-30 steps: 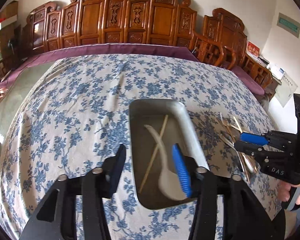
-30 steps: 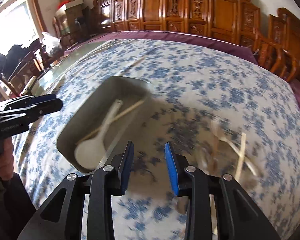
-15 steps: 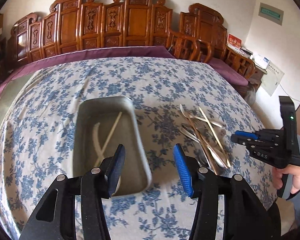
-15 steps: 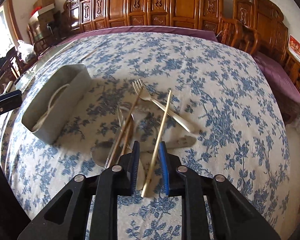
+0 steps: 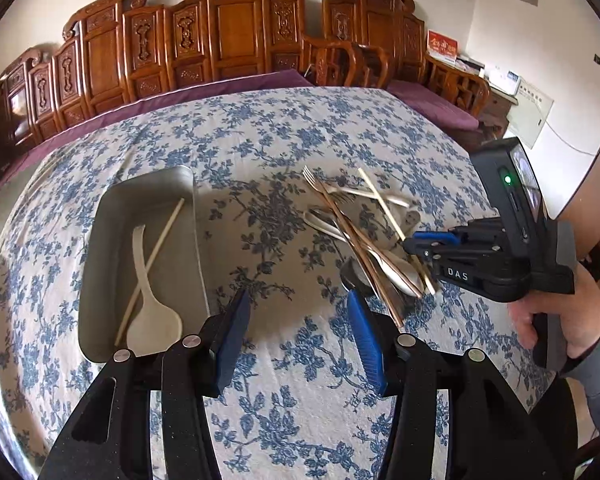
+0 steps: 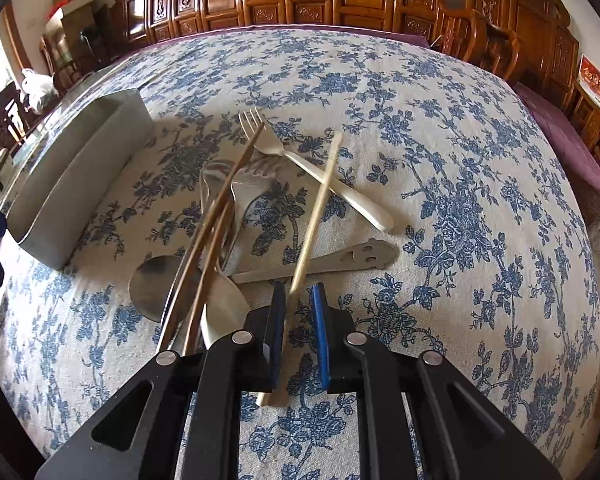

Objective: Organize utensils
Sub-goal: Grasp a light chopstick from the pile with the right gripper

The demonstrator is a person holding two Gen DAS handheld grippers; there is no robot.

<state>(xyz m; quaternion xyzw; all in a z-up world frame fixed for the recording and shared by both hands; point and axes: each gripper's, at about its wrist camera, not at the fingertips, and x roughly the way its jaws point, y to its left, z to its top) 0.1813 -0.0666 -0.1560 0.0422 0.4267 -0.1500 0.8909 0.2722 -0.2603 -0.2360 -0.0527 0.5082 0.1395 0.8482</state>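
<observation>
- Carved wooden furniture (image 5: 236, 36): running along the top of the left wrist frame, dark red-brown panels against a pale wall.
- Tablecloth (image 5: 260, 132): cream cloth with blue flower print, covering the whole table and filling the middle of both frames; a purple cloth (image 5: 228, 84) is showing at its far edge.
- Tray (image 5: 140, 200): grey, oblong, sitting left of centre in the left wrist frame. It is holding a white spoon (image 5: 152, 320) with a pale chopstick (image 5: 156, 256) lying crossed over the handle.
- Left gripper (image 5: 300, 336): hanging at lower centre of its own frame, blue pads standing about half apart with only bare cloth between them.
- Utensil pile (image 6: 260, 208): lying loose on the cloth right of the tray, centre of the right wrist frame. Two forks (image 6: 300, 160), metal spoons (image 6: 156, 284), a flat steel handle with cut-outs (image 6: 340, 258) and brown chopsticks (image 6: 216, 216) are overlapping.
- Right gripper (image 6: 298, 320): at lower centre of its frame, jaws just closing to a narrow gap around the near end of a light bamboo chopstick (image 6: 320, 196). One pad is appearing to touch it; a firm grip cannot be told.
- Hand (image 5: 548, 316): grasping that gripper's handle at the right edge of the left wrist frame.
</observation>
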